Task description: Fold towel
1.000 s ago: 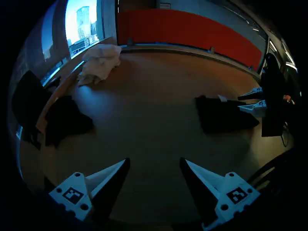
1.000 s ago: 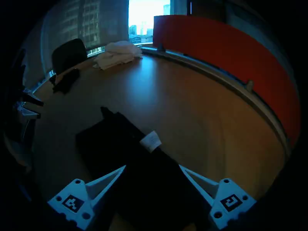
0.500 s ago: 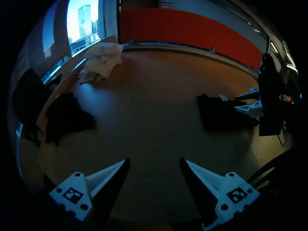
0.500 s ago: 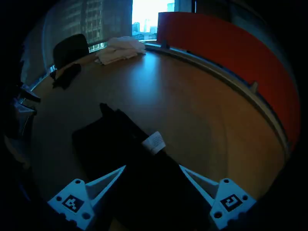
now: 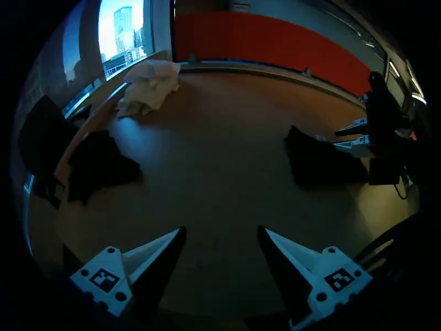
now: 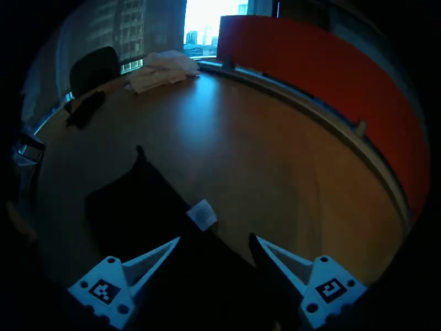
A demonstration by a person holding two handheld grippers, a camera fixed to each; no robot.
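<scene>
Dark towel (image 6: pixel 138 204), rumpled, with a white label (image 6: pixel 202 214), lies on the table (image 6: pixel 264 149) from 10 o'clock down between the spread, released fingers of the right gripper (image 6: pixel 215 237). Left gripper (image 5: pixel 220 227) is spread wide too, and the towel lies well apart from it at 2 o'clock.

A dimly lit office meeting room. A large curved wooden table (image 5: pixel 220 143) spans the middle of the left gripper view. A long red divider panel (image 5: pixel 264 41) runs along its far edge at upper centre. A window (image 5: pixel 118 33) at upper left shows city high-rises. A dark office chair (image 6: pixel 91 69) stands at upper left in the right gripper view.
</scene>
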